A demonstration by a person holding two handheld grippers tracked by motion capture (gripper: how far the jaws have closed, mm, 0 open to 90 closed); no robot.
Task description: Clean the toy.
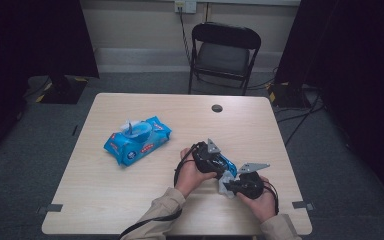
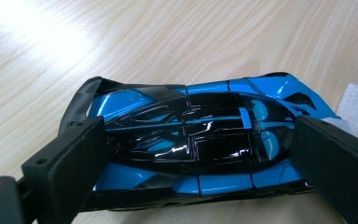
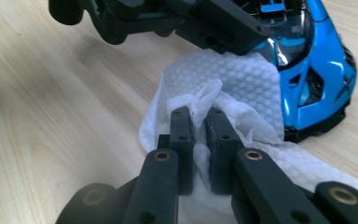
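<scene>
Toy car (image 2: 196, 149) sits near desk's (image 1: 130, 200) front right edge, clamped end to end by left gripper (image 1: 211, 159) to steady it, while right gripper (image 3: 199, 123), pinched on white wipe (image 3: 242, 88), probably cleans its nose.

A light wooden table (image 1: 130, 190) with rounded corners carries everything, and a small round dark grommet (image 1: 217, 108) is set in its top near the far edge, right of centre. A blue pack of wet wipes (image 1: 137, 140), a white sheet poking from its open top, lies left of centre. At the near right a blue and black toy car (image 2: 191, 144) rests on the tabletop, with a white dimpled wipe (image 3: 242, 88) lying against its front end.
</scene>
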